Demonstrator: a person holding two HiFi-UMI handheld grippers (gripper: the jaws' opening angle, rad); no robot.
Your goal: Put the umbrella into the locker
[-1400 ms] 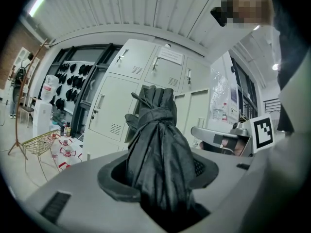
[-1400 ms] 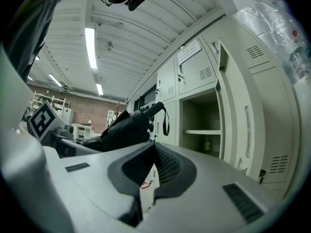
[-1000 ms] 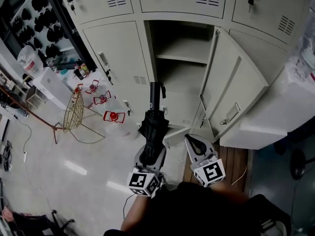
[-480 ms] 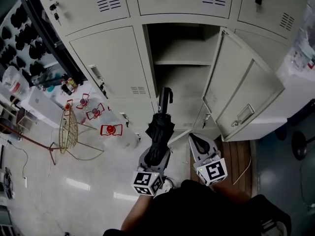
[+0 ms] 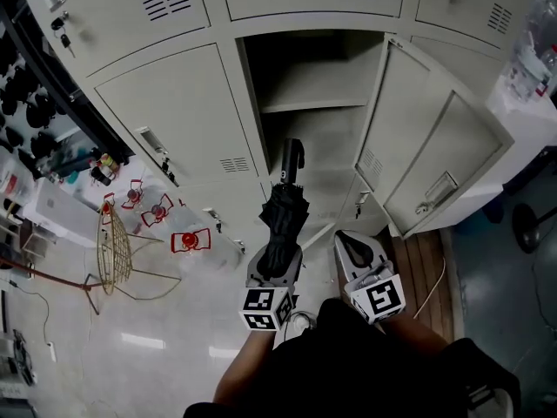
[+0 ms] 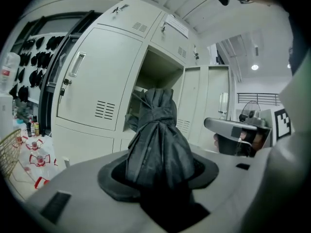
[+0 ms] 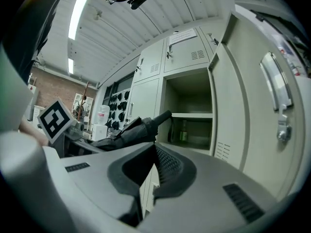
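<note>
Your left tongs (image 5: 277, 262) are clamped round the fabric end of the umbrella (image 5: 283, 220), the jaws held partly apart by the bundle between them. It is a black folding umbrella, collapsed, its cloth gathered in loose pleats and cinched partway up. The stubby handle with its wrist loop leads, pointing toward the locker (image 5: 326, 146). I'd judge you are in the carrying step: the umbrella is held in the air in front of the open compartment, with the handle not yet past the sill. The next move calls for driving the handle straight in below the inner shelf (image 5: 313, 104), low enough for the length to clear it, then letting go only once the umbrella has something to rest on. Your right tongs (image 5: 355, 249) hang just beside the left with the jaws together and nothing in them. They are free to take the open door (image 5: 435, 159) afterwards.
</note>
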